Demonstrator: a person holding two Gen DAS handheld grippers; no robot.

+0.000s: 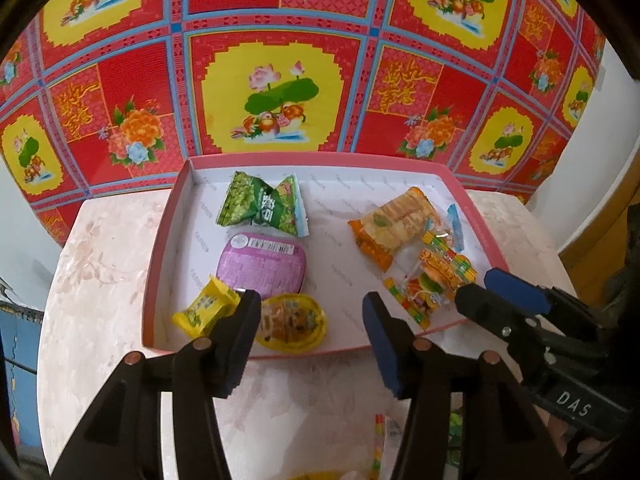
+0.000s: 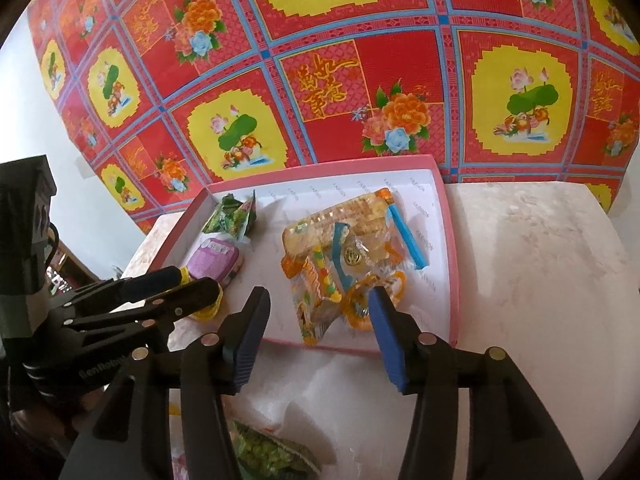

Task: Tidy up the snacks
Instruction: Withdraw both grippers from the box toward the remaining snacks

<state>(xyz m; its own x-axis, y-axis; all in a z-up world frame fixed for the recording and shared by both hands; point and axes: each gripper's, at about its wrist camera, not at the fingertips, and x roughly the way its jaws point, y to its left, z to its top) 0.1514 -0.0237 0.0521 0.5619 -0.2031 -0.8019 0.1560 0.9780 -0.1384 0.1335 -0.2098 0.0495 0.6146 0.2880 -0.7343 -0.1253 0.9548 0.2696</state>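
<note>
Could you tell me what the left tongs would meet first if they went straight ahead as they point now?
Probably the round yellow-rimmed clear snack cup just ahead of the open left tongs, in the pink-rimmed white tray; depth is unclear.

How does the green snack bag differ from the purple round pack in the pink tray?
The green snack bag is a crinkled soft packet with sealed, jagged ends; the purple round pack is a smooth oval with a flat printed label and barcode. The green bag lies nearer the tray's far wall, while the purple pack lies nearer the left gripper. Both rest in the left half of the pink tray, touching.

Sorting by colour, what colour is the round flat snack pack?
Purple round pack, clearest in the left wrist view.
</note>
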